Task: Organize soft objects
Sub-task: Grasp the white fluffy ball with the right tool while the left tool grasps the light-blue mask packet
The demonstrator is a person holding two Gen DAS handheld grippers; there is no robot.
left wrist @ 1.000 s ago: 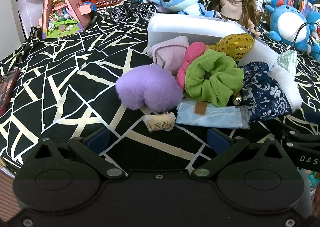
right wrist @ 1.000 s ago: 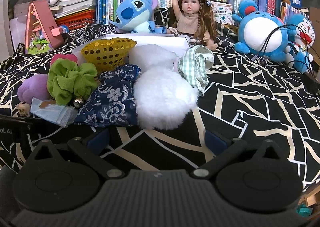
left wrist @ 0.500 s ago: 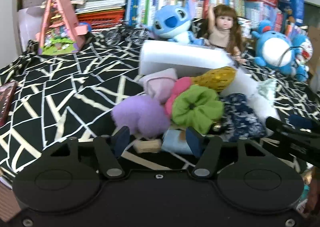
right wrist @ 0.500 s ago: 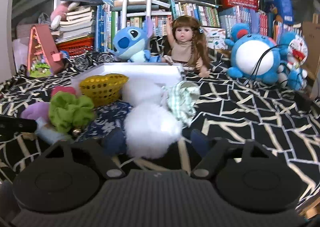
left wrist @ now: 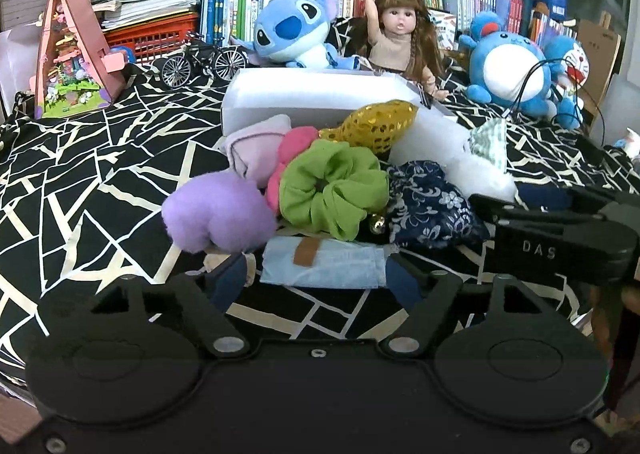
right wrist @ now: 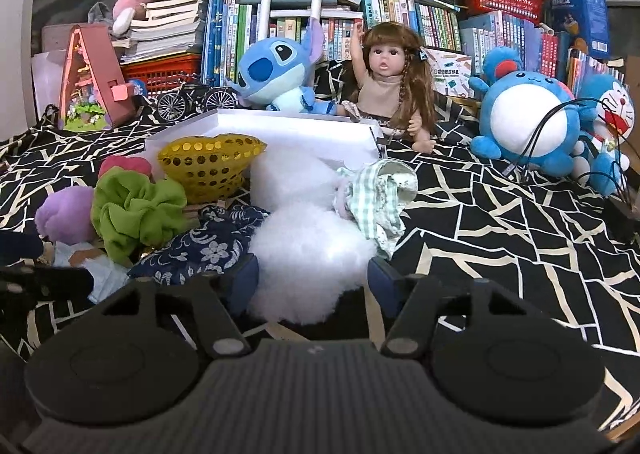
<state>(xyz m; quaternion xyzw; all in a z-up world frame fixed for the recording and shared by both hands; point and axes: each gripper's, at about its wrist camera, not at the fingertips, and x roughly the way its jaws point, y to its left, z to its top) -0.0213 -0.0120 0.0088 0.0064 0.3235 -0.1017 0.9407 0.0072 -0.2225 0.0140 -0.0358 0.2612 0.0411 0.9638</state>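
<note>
Straddling pale blue packet, left gripper (jaws just reopening, pads apart).

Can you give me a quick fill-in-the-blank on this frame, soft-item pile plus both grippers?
1. The left gripper has its fingers on either side of a pale ____ pouch.
2. The right gripper straddles a fluffy ____ ball.
3. The green scrunchie lies between the purple plush and the ____ floral pouch.
4. Behind the pile stands a white ____.

Missing words: blue; white; navy; box
</note>
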